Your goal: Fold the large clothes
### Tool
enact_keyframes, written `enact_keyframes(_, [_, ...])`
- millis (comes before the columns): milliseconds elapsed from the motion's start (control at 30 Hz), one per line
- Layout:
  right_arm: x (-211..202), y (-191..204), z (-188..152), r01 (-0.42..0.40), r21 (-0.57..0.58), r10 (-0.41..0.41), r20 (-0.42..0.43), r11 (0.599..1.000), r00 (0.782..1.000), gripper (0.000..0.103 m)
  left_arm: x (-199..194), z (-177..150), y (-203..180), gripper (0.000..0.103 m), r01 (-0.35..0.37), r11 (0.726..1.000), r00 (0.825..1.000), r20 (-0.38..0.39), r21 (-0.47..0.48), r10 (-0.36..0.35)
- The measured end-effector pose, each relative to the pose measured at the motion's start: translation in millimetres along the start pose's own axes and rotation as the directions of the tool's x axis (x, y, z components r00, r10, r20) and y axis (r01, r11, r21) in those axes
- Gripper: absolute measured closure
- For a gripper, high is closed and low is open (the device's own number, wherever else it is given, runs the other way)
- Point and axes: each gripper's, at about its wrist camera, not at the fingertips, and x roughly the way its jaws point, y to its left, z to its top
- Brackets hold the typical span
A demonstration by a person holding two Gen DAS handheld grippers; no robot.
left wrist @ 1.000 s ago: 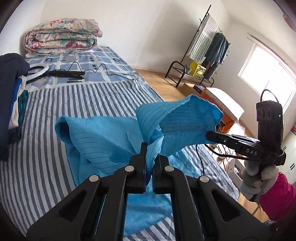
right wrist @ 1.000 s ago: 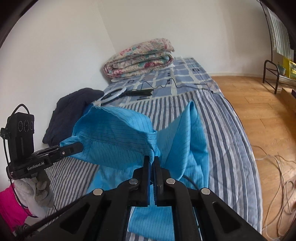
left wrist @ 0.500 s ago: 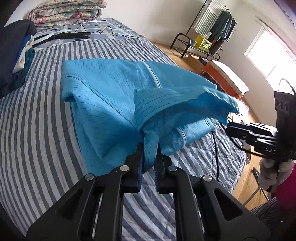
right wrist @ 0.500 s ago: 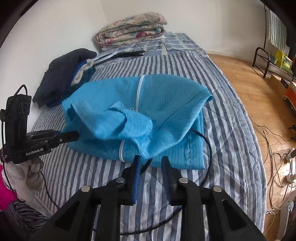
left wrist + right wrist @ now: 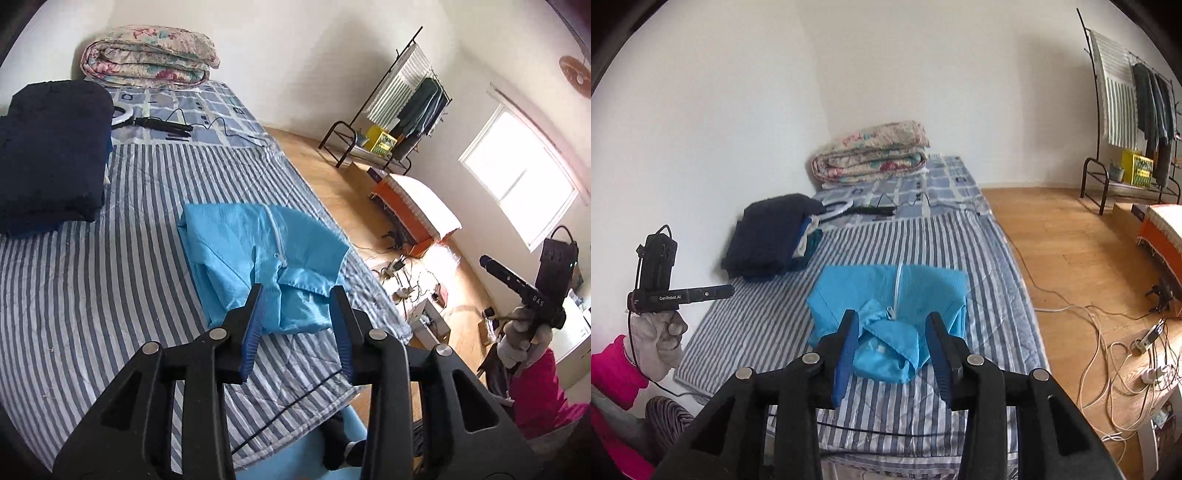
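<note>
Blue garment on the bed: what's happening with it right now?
A person with a handheld gripper in each hand is folding clothes on a striped bed. The blue garment lies folded on the bed, held by neither gripper. The left gripper and right gripper hover above it, clear of the cloth, jaws opening with nothing between them. A dark folded pile and a rolled floral quilt sit farther up the bed.
</note>
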Motion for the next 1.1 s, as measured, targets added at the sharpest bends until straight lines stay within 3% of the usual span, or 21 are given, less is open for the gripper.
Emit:
enact_keyframes(100, [-30.8,8.5,19.5,-0.018,-0.001,0.018,0.059,1.000,0.998,0.061,-35.3,20.2,-8.7,0.064,0.026,0.999,0.999,0.028,-0.040,-0.025])
enact_keyframes(167, [-43.9,14.5,28.9,-0.028,-0.014,0.029,0.087,1.000,0.996,0.054,-52.6,32.5,-17.2,0.058,0.024,0.999,0.998,0.050,-0.025,-0.023])
enact_keyframes(233, [-48.0,17.1,33.0,-0.021,-0.023,0.023,0.106,1.000,0.994,0.045,-59.4,38.0,-20.8,0.048,0.018,1.000,0.998,0.060,-0.013,-0.018])
enact_keyframes(300, [-40.8,15.8,34.5,-0.023,-0.015,0.025,0.108,1.000,0.994,0.045,-54.9,41.7,-13.4,0.048,0.026,0.998,0.998,0.056,-0.053,-0.023])
enact_keyframes(533, [35.0,-10.8,15.5,-0.085,0.079,0.084,0.016,0.993,0.996,0.044,32.5,34.6,50.7,0.048,-0.048,0.979,0.999,-0.032,-0.197,0.042])
enact_keyframes(733, [105.6,-45.9,-12.6,-0.058,0.158,0.076,-0.112,0.986,0.991,0.044,106.5,25.0,108.6,0.048,-0.088,0.941,0.993,-0.099,-0.327,0.058])
enact_keyframes(833, [138.5,-68.2,-29.7,-0.027,0.221,0.065,-0.163,0.975,0.985,0.044,139.2,18.3,133.9,0.048,-0.075,0.908,0.992,-0.122,-0.412,0.026])
enact_keyframes(1000, [191.4,-104.8,-57.6,-0.026,0.391,0.115,-0.205,0.920,0.972,0.044,175.9,8.9,150.8,0.048,-0.076,0.885,0.988,-0.151,-0.460,0.006])
enact_keyframes(1100, [225.8,-112.4,-66.1,-0.004,0.401,0.116,-0.255,0.916,0.960,0.044,194.8,11.1,156.2,0.048,-0.094,0.884,0.986,-0.168,-0.459,0.018])
